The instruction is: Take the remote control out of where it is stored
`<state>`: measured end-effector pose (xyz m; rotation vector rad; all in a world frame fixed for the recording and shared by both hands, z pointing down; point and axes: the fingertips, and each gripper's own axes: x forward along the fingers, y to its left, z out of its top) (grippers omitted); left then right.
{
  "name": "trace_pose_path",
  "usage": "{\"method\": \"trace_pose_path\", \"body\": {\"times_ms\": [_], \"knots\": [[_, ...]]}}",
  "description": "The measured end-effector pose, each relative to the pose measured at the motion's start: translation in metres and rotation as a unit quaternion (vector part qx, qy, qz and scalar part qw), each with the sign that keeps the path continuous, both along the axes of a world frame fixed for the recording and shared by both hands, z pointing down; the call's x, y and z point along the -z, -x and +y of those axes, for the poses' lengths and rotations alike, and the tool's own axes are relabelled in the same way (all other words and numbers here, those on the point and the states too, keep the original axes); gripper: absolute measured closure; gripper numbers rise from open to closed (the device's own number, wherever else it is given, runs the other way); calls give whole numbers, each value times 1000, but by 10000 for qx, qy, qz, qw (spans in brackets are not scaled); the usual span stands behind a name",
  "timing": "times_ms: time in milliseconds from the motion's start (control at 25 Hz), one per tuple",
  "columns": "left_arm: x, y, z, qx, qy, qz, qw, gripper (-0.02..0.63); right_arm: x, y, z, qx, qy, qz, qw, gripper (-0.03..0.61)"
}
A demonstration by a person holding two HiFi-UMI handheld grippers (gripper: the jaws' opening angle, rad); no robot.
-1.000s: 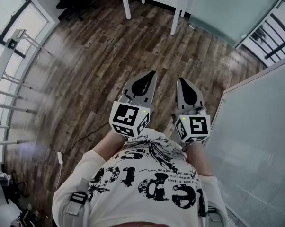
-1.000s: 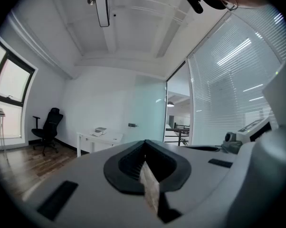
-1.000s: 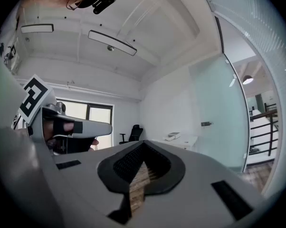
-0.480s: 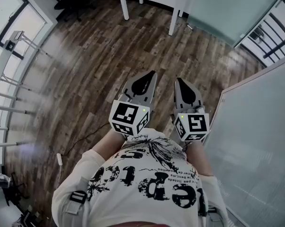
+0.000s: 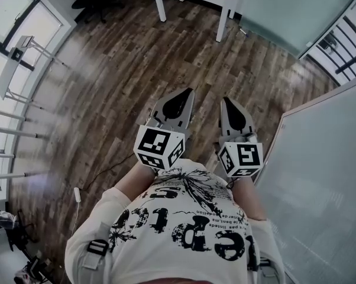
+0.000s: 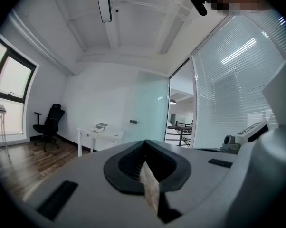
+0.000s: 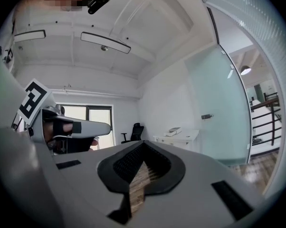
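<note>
Over wood floor, mid-room | left gripper and right gripper at the person's chest, both closed on nothing | remote in no view, its storage place unseen | step: judged to be the approach, nothing reached yet | next: likely find the storage, perhaps by the far white tabletop, then part the jaws

Office (swivel chair, white desk)
</note>
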<state>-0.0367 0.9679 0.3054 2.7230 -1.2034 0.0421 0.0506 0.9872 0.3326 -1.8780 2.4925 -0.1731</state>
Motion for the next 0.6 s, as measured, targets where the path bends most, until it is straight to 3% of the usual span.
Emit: {"method": "trace_pose_path", "body": {"times_ms": [280, 600], "knots": [[-9, 19, -17, 321, 89, -46, 9994, 606, -4, 11, -25, 230, -54, -193, 9995, 580], [-16, 65, -66, 531, 252, 12, 9983, 605, -5, 54, -72, 402, 68, -307, 9987, 581]]}}
